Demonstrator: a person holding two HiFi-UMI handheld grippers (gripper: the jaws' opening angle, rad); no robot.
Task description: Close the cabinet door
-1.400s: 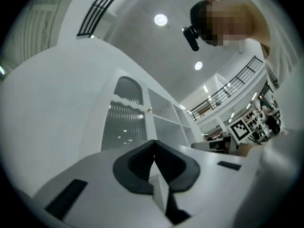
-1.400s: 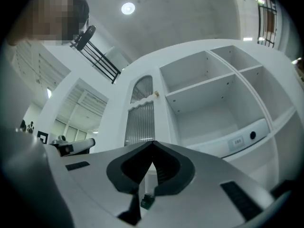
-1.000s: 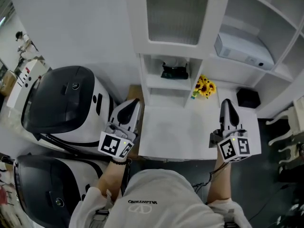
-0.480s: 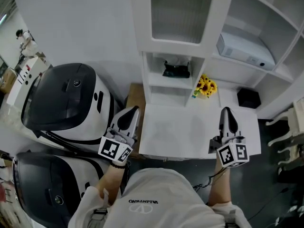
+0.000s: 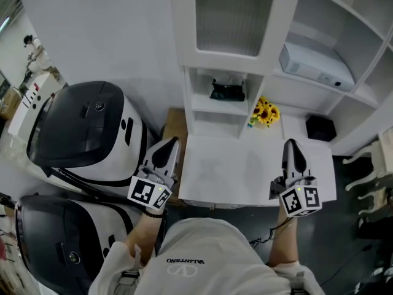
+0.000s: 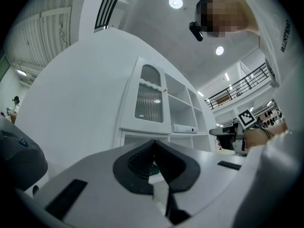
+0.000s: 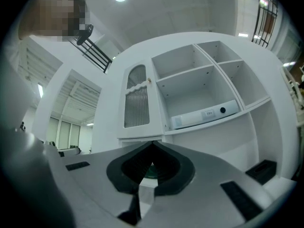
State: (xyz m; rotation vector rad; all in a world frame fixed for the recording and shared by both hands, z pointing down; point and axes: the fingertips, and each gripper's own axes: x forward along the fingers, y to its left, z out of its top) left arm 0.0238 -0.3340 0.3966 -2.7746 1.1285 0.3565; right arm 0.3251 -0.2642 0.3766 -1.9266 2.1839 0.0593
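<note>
Both your claws are clenched on nothing. Your left claw hangs at the table's left edge and your right claw sits toward its right edge, with bare tabletop between them. The cabinet door is ahead and above, flush in its frame.

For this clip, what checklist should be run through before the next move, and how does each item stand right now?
1. Left gripper empty, jaws together: ok.
2. Right gripper empty, jaws together: ok.
3. Cabinet door lying flush, no gap showing in the right gripper view: ok.
4. Door knob in sight at the door's right edge: ok.
5. Tabletop bare ahead of both grippers, with the sunflowers standing at its far edge: ok.
6. Door fully latched: cannot tell.
</note>
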